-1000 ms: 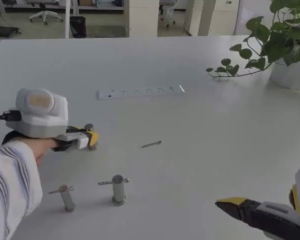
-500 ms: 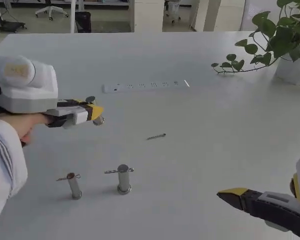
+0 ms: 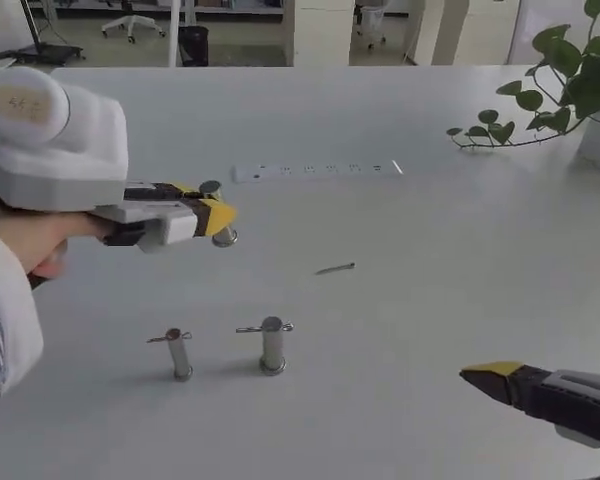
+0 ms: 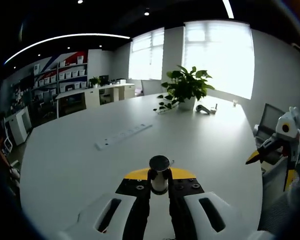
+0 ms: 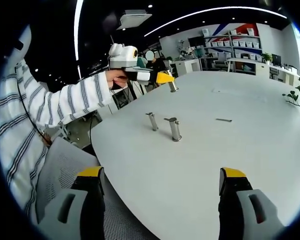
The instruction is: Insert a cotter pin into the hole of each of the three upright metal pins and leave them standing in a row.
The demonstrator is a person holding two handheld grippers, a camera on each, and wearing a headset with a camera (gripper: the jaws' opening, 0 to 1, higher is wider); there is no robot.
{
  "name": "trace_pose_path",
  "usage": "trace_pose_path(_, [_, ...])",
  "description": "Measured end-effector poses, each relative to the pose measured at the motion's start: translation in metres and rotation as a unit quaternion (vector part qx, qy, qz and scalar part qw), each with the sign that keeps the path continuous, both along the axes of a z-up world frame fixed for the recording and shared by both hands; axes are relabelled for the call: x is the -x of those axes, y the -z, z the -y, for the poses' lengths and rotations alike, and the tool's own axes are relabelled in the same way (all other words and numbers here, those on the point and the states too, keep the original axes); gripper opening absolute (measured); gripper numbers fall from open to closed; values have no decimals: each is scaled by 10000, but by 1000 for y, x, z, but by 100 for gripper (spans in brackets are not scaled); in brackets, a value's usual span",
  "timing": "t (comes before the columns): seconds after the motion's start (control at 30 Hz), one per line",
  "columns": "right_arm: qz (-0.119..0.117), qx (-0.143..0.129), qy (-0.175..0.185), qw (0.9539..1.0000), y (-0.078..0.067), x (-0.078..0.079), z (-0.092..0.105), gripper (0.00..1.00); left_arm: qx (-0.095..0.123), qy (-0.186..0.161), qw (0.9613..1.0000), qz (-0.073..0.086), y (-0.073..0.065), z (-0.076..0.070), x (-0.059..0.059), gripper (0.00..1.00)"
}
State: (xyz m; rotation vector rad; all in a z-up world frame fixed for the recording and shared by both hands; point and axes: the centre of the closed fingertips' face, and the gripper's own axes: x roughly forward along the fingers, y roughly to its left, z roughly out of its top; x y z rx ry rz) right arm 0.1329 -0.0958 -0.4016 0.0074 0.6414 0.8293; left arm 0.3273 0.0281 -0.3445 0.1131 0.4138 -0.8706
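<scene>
White worktop (image 3: 430, 300) carries everything. The left gripper (image 3: 218, 218) is clamped on a pin (image 4: 159, 165), held upright above the worktop's left side, its round head showing over the yellow jaw tips. A hand (image 3: 40, 245) in a striped sleeve (image 5: 65, 107) holds that gripper. Toward the near edge, below the held pin, two pins (image 3: 272, 345) stand side by side, apart from each other, each with a cotter (image 3: 255, 328) through its top. A loose cotter (image 3: 335, 268) lies flat near the middle, between the left gripper and the right gripper (image 5: 160, 175), which hovers at the near right corner with its jaws wide apart and nothing between them. A power strip (image 3: 315, 171) lies beyond the held pin toward the far edge. A plant (image 3: 560, 90) stands at the far right corner, one trailing stem reaching over the worktop.
</scene>
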Motion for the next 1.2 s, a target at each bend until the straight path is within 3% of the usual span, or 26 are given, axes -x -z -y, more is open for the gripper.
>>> trace_pose_path(0.3, [59,25,72,10000,-4,-2,6,94,46,290,9995,74,-6,13,36,9])
trace_pose_path(0.5, [58,30,12,10000,-4,3,5,94,-108,468,9988,68,9,18,58,9])
trace_pose_path(0.87, [-8,45,-87,10000,0,13,1,93,-225,733,9970,-131,42,32,106,9])
trace_pose_path(1.1, [-106,40,-146,9998,5,18,-4,94,-303,792,9961,-236,58,35,122,9])
trace_pose_path(1.2, [-2,147,-112,9998,6,15,-2,92,-345,765,9961,-265,65,35,125,9])
